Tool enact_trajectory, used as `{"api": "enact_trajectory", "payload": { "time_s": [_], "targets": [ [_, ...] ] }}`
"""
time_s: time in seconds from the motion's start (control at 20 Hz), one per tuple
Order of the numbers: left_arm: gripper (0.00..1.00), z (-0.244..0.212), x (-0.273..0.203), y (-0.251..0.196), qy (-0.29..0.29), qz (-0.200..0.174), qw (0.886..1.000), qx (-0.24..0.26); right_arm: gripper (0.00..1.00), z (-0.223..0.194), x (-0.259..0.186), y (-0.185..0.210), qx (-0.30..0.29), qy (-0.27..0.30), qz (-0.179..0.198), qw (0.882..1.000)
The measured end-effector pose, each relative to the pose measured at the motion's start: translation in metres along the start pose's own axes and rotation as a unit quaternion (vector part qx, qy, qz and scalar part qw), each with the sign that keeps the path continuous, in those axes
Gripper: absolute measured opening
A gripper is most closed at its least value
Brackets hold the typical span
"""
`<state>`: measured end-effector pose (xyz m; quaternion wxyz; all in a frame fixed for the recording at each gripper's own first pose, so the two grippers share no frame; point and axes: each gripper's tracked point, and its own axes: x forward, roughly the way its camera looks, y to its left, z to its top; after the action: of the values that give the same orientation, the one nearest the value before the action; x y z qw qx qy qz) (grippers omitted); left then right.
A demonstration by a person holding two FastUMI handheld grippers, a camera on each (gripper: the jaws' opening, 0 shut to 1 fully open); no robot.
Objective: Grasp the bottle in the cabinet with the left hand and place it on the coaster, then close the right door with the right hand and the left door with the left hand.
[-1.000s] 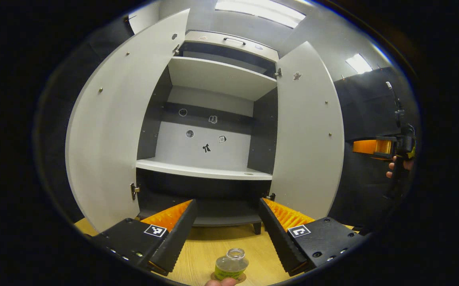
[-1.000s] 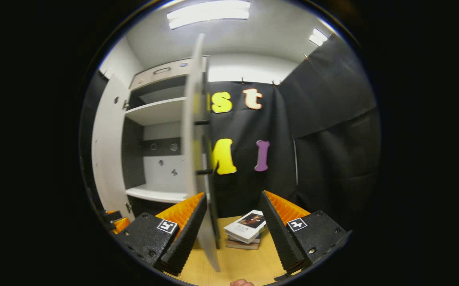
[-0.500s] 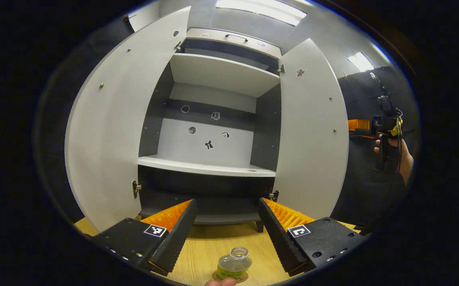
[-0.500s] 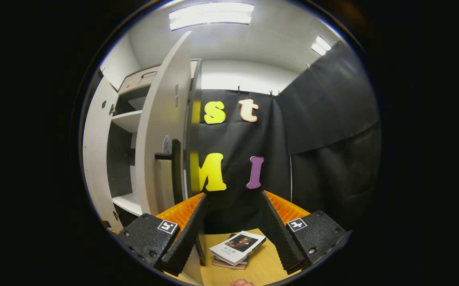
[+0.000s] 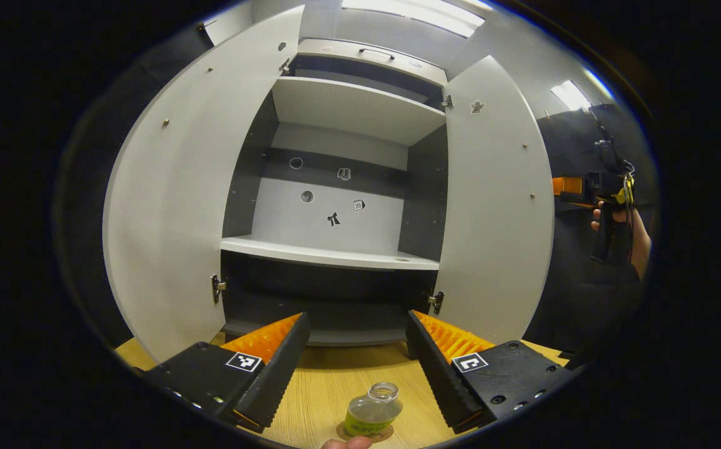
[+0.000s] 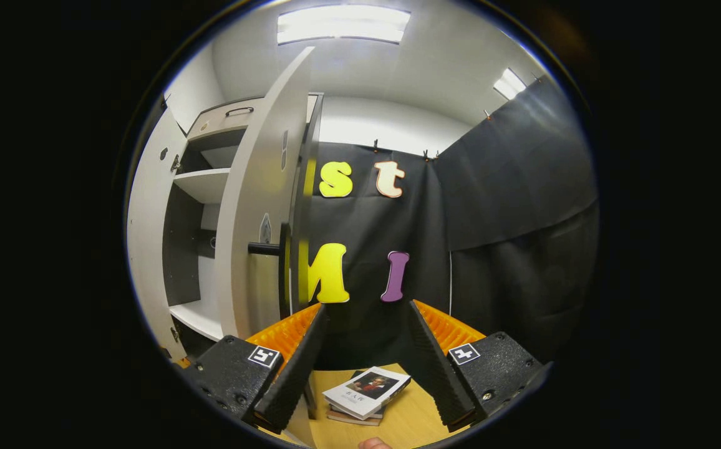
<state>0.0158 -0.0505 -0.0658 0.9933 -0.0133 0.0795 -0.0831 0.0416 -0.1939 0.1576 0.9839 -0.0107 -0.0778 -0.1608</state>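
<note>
Now your bottle [image 5: 373, 408] sits on the coaster [image 5: 363, 433], at 6 o'clock. Both doors remain open; both grippers are spread, empty.

Left gripper [image 5: 354, 349], right gripper [image 6: 363, 346]: black screwed bodies, orange ribbed fingers faced with black serrated pads, square coded markers fitted.

White ceiling with bright light panels [image 6: 343, 25]; black cloth walls [image 6: 510, 206]; wooden table [image 5: 329, 393].
</note>
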Motion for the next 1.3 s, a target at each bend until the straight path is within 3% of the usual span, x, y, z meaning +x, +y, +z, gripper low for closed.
{"api": "enact_trajectory", "payload": {
  "time_s": [0.05,0.1,0.2,0.45,0.75,1.0,1.3],
  "targets": [
    [0.90,0.000,0.003,-0.002,0.000,0.000,1.000,-0.001,0.81,0.000,-0.002,0.003,0.001,0.001,0.000,1.000],
    [0.95,0.001,0.003,-0.004,-0.001,-0.001,1.000,-0.003,0.81,-0.001,-0.004,0.008,0.003,0.000,0.003,1.000],
    [0.95,0.001,0.001,-0.005,0.000,-0.003,1.000,-0.006,0.81,-0.001,-0.009,0.024,0.006,-0.001,0.023,1.000],
    [0.95,0.003,-0.011,0.006,-0.002,0.012,1.000,0.000,0.81,-0.003,-0.012,0.098,0.013,0.008,0.118,0.993],
    [0.95,0.002,-0.029,0.030,0.007,0.050,0.999,0.012,0.81,-0.012,-0.002,0.172,0.049,-0.001,0.210,0.976],
    [0.95,0.007,-0.039,0.039,0.001,0.070,0.998,0.012,0.81,-0.010,-0.001,0.175,0.039,-0.007,0.214,0.976],
    [0.95,0.013,-0.034,0.029,-0.007,0.056,0.998,0.000,0.81,-0.032,-0.025,0.142,0.011,0.002,0.190,0.982]
  ]
}}
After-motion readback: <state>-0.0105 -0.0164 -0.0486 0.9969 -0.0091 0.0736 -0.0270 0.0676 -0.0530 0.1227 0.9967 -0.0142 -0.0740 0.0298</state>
